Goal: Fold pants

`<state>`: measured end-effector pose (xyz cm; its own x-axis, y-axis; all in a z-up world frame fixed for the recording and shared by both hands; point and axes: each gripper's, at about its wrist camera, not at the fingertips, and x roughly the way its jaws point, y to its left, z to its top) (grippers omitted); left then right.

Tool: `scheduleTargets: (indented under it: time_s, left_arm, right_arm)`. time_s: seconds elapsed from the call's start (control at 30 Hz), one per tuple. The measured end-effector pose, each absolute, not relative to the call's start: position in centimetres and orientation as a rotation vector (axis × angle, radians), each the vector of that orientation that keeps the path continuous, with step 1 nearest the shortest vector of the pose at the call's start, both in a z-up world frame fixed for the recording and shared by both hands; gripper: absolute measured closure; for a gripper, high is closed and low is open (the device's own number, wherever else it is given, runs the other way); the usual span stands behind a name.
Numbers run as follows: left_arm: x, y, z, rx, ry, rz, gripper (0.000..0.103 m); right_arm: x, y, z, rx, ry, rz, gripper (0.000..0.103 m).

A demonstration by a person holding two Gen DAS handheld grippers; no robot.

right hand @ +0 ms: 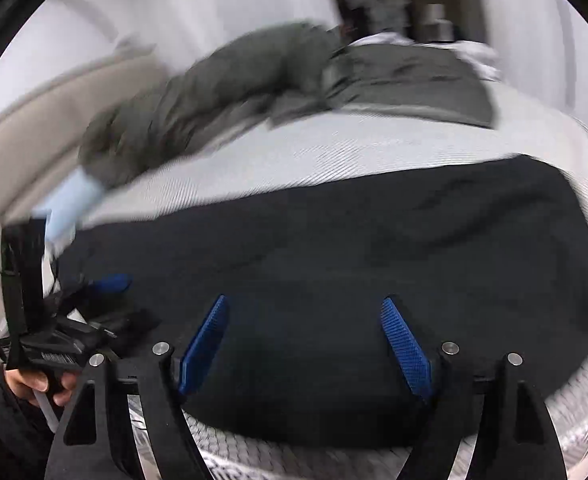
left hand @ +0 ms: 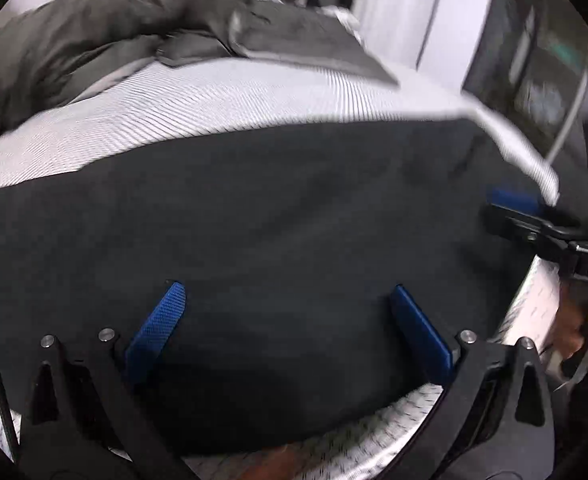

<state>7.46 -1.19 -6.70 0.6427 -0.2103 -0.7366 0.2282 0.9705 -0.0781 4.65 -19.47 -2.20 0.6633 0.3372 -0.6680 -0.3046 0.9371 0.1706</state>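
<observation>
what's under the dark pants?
The dark pants lie flat on a white textured bed cover, which shows past their edges all round. Whatever sits directly beneath the fabric is covered. Both grippers are open above it.

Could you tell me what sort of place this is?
Probably a bedroom: dark pants lie on a white-sheeted mattress, with a grey garment heaped behind and a padded headboard alongside.

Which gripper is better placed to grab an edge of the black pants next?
Probably right. In the left wrist view the right gripper sits at the black pants' far corner; the left gripper hangs open over mid-cloth.
</observation>
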Motion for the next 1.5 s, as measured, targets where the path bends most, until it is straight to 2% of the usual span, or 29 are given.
scheduleTargets:
  time_s: [0.1,0.23,0.33,0.47,0.63,0.8,0.9,1.03,1.13,1.3,1.5]
  left_arm:
    - [6.5,-2.1,-7.8,0.078,0.819,-0.262,0.001]
    - [5.0,0.1,-8.4,0.063,0.791,-0.28,0.001]
    - [4.0,1.6,-8.5,0.065,0.776,-0.271,0.001]
    - [5.3,4.5,-8.3,0.043,0.777,-0.259,0.001]
    - [5.4,4.6,-7.5,0.059,0.802,-0.206,0.001]
    - [6.0,3.1,-5.6,0.075,0.806,-0.206,0.001]
    - [7.2,1.1,-4.4,0.113,0.791,-0.221,0.001]
    - [10.1,-1.0,-4.9,0.136,0.85,-0.22,0.001]
    - [12.2,-1.1,-6.1,0.096,0.947,-0.211,0.001]
    - [13.7,0.8,-6.8,0.005,0.956,-0.113,0.001]
    - [14.1,1.8,-6.0,-0.004,0.939,-0.053,0.001]
  right_arm:
    - [5.7,-17.1,-5.2,-0.152,0.815,0.339,0.023]
    - [3.8,-19.8,-6.5,-0.272,0.72,0.264,0.022]
    - [4.2,-25.9,-6.2,-0.185,0.699,0.08,0.017]
    - [5.0,-31.8,-6.0,0.024,0.684,0.029,0.019]
    - [4.6,-29.7,-6.8,-0.092,0.631,-0.03,0.016]
    - [3.6,-28.6,-3.8,0.014,0.579,0.106,0.015]
    - [4.2,-24.0,-3.4,-0.059,0.616,0.217,0.015]
    - [6.2,-20.1,-6.0,-0.114,0.7,0.307,0.015]
    - [7.2,-21.5,-7.0,-0.041,0.698,0.288,0.016]
    - [7.8,-24.8,-7.4,-0.256,0.621,-0.22,0.015]
    - [7.7,-26.2,-6.7,-0.171,0.638,-0.154,0.015]
